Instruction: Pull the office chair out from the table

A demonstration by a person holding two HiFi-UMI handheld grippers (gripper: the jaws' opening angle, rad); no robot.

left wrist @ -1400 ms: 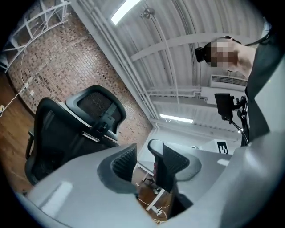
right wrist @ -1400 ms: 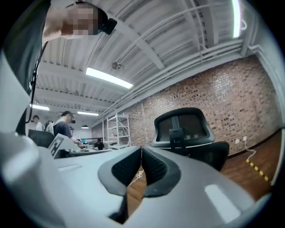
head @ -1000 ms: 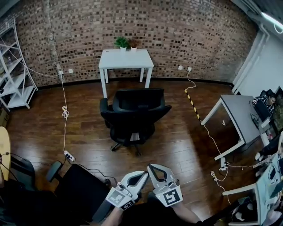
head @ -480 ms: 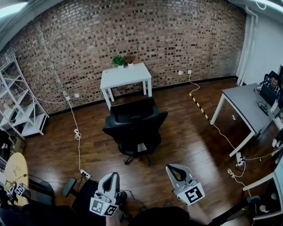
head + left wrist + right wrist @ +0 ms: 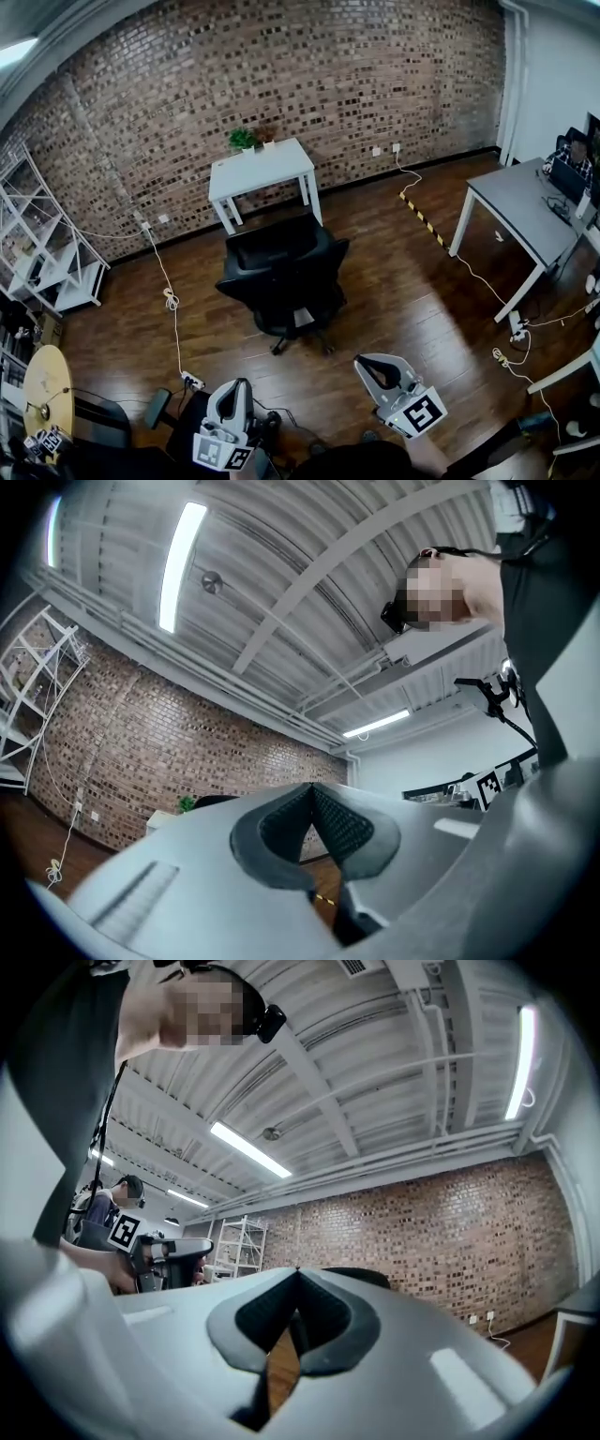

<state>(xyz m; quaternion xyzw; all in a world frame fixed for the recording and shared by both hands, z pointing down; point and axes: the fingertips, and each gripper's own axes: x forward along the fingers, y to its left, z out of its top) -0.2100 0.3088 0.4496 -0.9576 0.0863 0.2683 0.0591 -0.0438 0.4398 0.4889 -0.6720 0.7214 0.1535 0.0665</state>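
- At the left edge of the head view a white shelf rack [image 5: 52, 267] is cut off by the frame. What its shelves carry is too small to tell.
- A round yellow tabletop [image 5: 45, 382] at lower left shows only in part, with the rest out of frame.
- The left claw [image 5: 240, 382] sits low in the head view. Its own view shows its two jaws pressed together at the tip with nothing between them. It points up at the brick wall and ceiling.
- The white tabletop [image 5: 267, 169] stands against the brick wall and carries a small potted plant [image 5: 242, 139] at its far edge. A second small thing beside the pot is too small to make out.
- The black office chair [image 5: 281, 272] stands on the wooden floor just in front of that tabletop. It is well apart from both claws, beyond them and between their lines. Its seat hides most of its base.
- The right claw [image 5: 362, 361] is also pressed together and pinches nothing.
- A grey tabletop [image 5: 525, 202] at the right runs out of frame, and a seated person [image 5: 572, 155] at its far end is partly cut off.
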